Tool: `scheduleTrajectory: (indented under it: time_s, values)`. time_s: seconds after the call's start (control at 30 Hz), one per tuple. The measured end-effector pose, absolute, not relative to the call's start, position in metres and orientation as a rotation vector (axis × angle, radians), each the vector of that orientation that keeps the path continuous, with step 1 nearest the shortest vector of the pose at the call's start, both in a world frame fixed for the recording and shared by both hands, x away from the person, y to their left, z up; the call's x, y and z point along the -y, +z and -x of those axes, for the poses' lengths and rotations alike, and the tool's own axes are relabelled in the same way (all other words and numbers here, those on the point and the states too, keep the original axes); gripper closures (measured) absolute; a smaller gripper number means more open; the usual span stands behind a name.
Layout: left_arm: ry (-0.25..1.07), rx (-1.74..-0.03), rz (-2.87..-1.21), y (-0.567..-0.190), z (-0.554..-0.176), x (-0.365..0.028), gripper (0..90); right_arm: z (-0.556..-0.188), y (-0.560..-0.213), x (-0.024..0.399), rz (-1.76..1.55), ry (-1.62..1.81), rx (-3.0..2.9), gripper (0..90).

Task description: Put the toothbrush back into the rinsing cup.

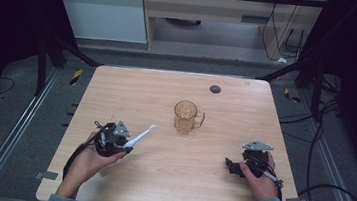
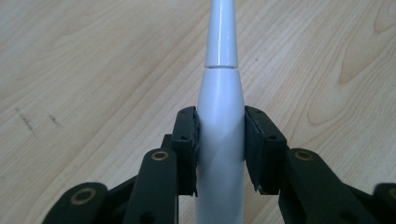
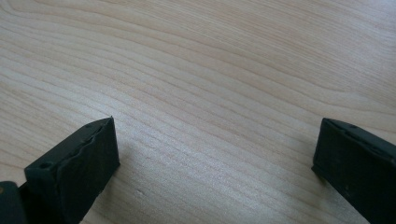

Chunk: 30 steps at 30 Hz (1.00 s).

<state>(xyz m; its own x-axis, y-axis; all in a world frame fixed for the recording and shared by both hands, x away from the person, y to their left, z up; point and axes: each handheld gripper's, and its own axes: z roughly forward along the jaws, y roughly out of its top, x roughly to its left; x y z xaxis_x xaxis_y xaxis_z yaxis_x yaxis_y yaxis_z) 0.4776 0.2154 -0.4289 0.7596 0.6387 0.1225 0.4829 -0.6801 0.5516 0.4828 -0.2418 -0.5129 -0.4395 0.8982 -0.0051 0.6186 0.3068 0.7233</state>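
Left gripper [image 2: 220, 149] has its two pads clamped on the thick lower body of a white electric toothbrush [image 2: 219, 121], whose slim neck points away over the wooden table [image 1: 157, 184] toward the amber glass mug [image 1: 185, 116], still well apart. Right gripper [image 1: 234, 166] rests near the right edge, jaws spread wide and holding nothing. My worry: the handle is smooth and tapered, so it could slip or swivel in the pads, and a long neck swung carelessly might knock the mug over.
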Motion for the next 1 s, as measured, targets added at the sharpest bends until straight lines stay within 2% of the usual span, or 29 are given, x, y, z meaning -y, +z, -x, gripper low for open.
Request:
scheduleTrajectory:
  time_s: [0.63,1.0]
  values:
    - [0.517,-0.830,-2.380,-0.416,-0.471,-0.209,66.8,-0.485,-0.513,0.242,-1.349,0.926,-2.175,0.3]
    - [0.537,-0.828,-2.366,-0.400,-0.485,-0.196,66.8,-0.485,-0.512,0.241,-1.364,0.930,-2.176,0.3]
